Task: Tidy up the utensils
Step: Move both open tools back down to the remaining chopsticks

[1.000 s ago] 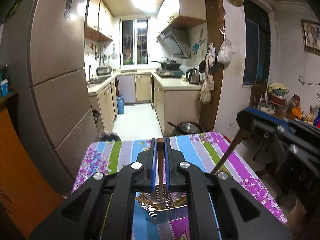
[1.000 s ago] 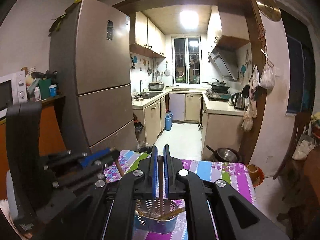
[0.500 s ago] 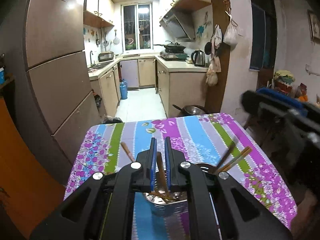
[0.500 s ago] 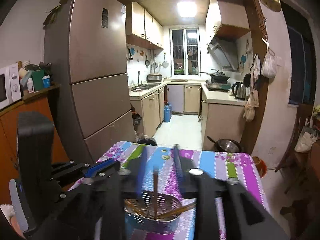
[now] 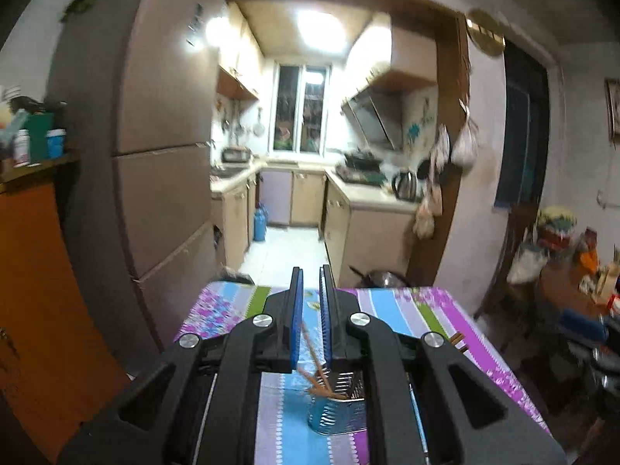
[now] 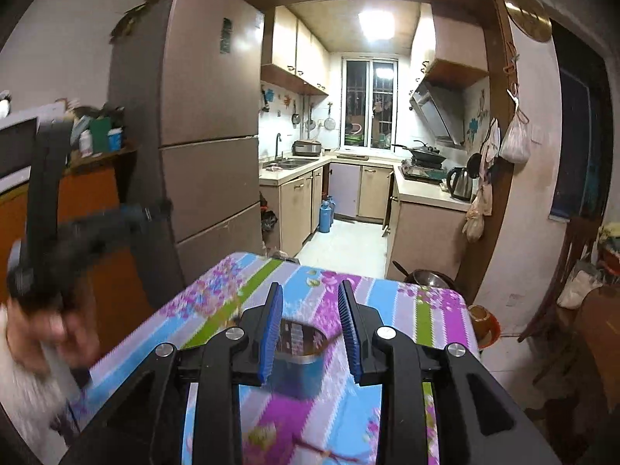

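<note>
The left gripper (image 5: 310,283) hangs above the metal holder (image 5: 337,407) with its jaws a narrow gap apart and nothing pinched between them; chopsticks (image 5: 316,368) lean loose inside the holder. To finish well, I'd lift straight up so no stick gets dragged out. The right gripper (image 6: 310,298) is spread wide and empty over the same holder (image 6: 298,364) (blurred here). The holder is a shiny perforated cup, the sticks slim brown wood, on a striped floral tablecloth (image 6: 418,302).

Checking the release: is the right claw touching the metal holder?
Apart. Left wrist view shows right claw at the far right, tablecloth between it and holder.
</note>
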Tool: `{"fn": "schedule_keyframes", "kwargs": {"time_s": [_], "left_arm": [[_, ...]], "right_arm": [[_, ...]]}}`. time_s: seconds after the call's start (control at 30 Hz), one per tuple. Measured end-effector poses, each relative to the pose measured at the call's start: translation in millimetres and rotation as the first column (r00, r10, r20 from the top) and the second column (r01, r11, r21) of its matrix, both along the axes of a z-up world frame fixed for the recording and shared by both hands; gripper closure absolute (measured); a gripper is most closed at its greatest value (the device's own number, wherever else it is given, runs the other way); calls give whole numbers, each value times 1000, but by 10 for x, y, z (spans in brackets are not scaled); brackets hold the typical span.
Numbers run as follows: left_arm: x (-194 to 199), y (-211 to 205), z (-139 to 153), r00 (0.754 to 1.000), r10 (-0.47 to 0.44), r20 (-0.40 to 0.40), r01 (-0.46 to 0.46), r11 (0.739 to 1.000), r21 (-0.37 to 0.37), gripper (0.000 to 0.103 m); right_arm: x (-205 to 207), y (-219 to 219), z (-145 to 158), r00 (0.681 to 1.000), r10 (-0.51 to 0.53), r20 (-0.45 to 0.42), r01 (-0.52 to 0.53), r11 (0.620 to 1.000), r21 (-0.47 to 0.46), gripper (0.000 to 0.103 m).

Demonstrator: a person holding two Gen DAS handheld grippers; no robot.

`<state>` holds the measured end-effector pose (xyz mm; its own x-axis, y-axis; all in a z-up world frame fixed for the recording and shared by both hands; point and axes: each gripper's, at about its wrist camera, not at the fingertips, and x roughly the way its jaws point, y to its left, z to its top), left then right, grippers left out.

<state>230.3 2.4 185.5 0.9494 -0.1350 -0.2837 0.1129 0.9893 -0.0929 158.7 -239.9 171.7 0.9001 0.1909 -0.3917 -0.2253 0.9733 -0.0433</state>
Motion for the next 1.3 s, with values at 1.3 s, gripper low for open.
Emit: {"fn": "schedule_keyframes", "kwargs": {"time_s": [1.3], "left_arm": [[-2604, -261, -2750, 970, -221, -104, 241, 934, 263, 72]], "right_arm": [[-2103, 740, -2876, 981, -127, -148, 123, 992, -37, 89]]}}
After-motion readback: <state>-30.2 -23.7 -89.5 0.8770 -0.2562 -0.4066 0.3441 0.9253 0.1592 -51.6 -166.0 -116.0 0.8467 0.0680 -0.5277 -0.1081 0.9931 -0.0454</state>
